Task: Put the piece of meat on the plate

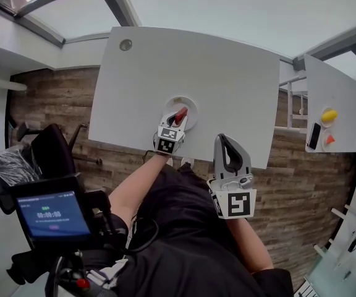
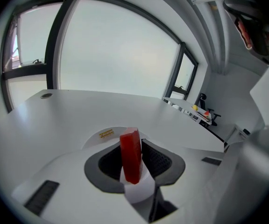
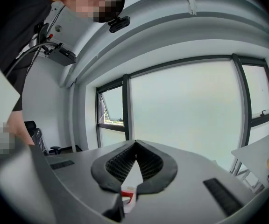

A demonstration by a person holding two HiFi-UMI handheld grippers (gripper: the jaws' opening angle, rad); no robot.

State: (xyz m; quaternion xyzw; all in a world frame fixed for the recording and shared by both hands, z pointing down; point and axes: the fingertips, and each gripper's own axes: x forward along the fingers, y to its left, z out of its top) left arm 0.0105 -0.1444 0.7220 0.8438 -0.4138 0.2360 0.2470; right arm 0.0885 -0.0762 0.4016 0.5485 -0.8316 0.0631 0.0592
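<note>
A person's left gripper (image 1: 177, 119) grips the piece of meat (image 2: 130, 158), a red slab standing on edge between its dark ribbed pads (image 2: 156, 160), over the round white plate (image 1: 192, 106) on a white table (image 1: 196, 54). The jaws stand narrow, both pads pressed against the slab's flat sides, and its upper end pokes out past the fingertips. From the head view, the meat sits within the outline of the plate, near its middle; whether its lower edge touches the plate cannot be told. In the left gripper view, the plate's pale rim, with a small yellow label on it, shows just beyond the meat.

The right gripper (image 1: 222, 140) is held near the table's near edge, well apart from the plate. Its jaws are closed tip to tip with nothing between them, and the camera riding on it looks out level towards large windows rather than down at the table.

A second white table (image 1: 339, 85) stands to the right and carries a small yellow object (image 1: 329, 114).
</note>
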